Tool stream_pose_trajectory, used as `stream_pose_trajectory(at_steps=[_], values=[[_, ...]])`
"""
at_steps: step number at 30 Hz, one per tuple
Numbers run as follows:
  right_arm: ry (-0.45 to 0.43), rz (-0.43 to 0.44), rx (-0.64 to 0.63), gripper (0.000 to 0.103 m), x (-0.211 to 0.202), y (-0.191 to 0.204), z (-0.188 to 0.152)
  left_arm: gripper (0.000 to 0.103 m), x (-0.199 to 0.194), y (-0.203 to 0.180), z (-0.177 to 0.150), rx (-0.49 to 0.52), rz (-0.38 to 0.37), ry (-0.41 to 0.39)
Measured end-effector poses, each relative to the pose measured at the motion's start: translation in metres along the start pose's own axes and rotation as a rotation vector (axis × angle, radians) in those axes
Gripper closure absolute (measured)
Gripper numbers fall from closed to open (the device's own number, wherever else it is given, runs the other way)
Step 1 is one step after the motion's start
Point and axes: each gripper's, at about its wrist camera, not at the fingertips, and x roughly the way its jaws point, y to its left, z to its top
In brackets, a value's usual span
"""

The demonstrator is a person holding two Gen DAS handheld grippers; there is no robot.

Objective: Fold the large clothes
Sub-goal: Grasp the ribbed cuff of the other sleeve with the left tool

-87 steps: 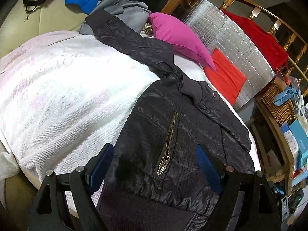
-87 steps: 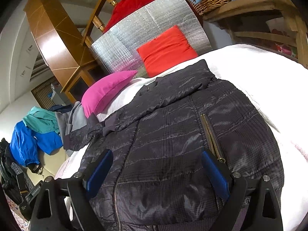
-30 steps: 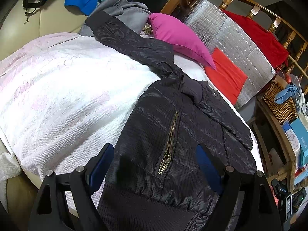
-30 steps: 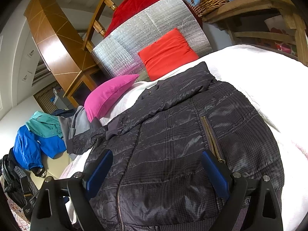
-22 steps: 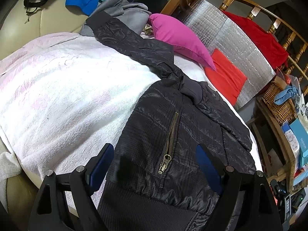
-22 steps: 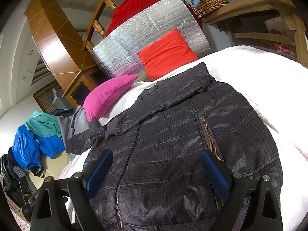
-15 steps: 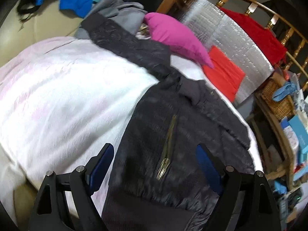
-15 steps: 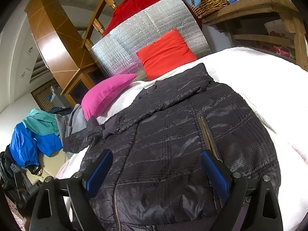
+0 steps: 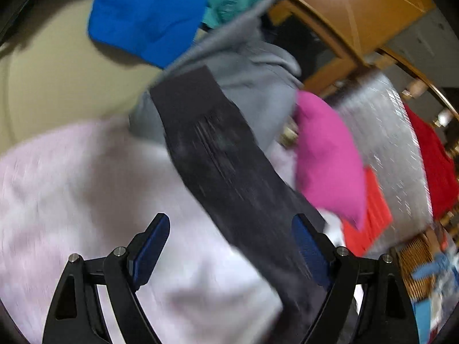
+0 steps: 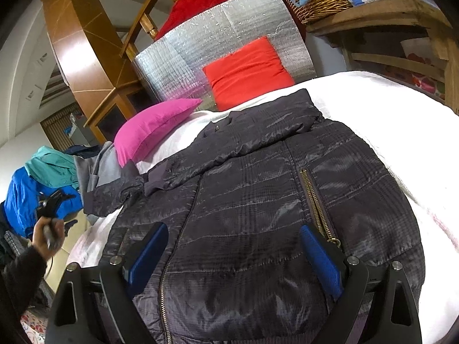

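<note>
White blanket (image 10: 387, 91) covers the bed, and on it one dark padded jacket (image 10: 258, 200) lies face up with its front zipped, spread flat so its parts can be folded over the body. One sleeve (image 9: 218, 149) runs out straight toward the heap of other clothes (image 9: 149, 14) at the bed's far edge, its cuff lying on a grey garment (image 9: 258, 68); it looks like the first part to fold in. The left claw (image 9: 229, 246) hangs over that sleeve with both pads wide apart and nothing between them, the view blurred. The right claw (image 10: 235, 258) hovers over the jacket's hem, likewise spread and empty. Two cushions sit by the silver board (image 10: 223, 34): one pink cushion (image 10: 152, 129), one red cushion (image 10: 246, 71). Two claws, one jacket, no fold made yet.
</note>
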Motion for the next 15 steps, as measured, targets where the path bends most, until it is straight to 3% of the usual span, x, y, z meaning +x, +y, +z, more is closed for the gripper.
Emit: stream_pose_trajectory(at_steps=[5,9,11,12,13,15], values=[[0.025,-0.027,-0.019,0.008,0.011,0.004,0.0,0.016,0.055,0.032,0.056,-0.121,0.08,-0.042],[0.047,-0.04,-0.038,0.008,0.02,0.009,0.0,0.019,0.084,0.044,0.074,-0.142,0.138,-0.064],[0.057,-0.044,-0.048,0.008,0.023,0.011,0.0,0.044,0.094,0.045,0.077,-0.115,0.153,-0.047],[0.058,-0.047,-0.051,0.008,0.024,0.011,0.0,0.085,0.1,0.045,0.078,-0.09,0.18,-0.022],[0.058,-0.047,-0.053,0.008,0.024,0.011,0.0,0.096,0.102,0.045,0.079,-0.072,0.2,-0.01],[0.058,-0.046,-0.05,0.008,0.024,0.011,0.0,0.096,0.095,0.041,0.078,-0.039,0.21,-0.034]])
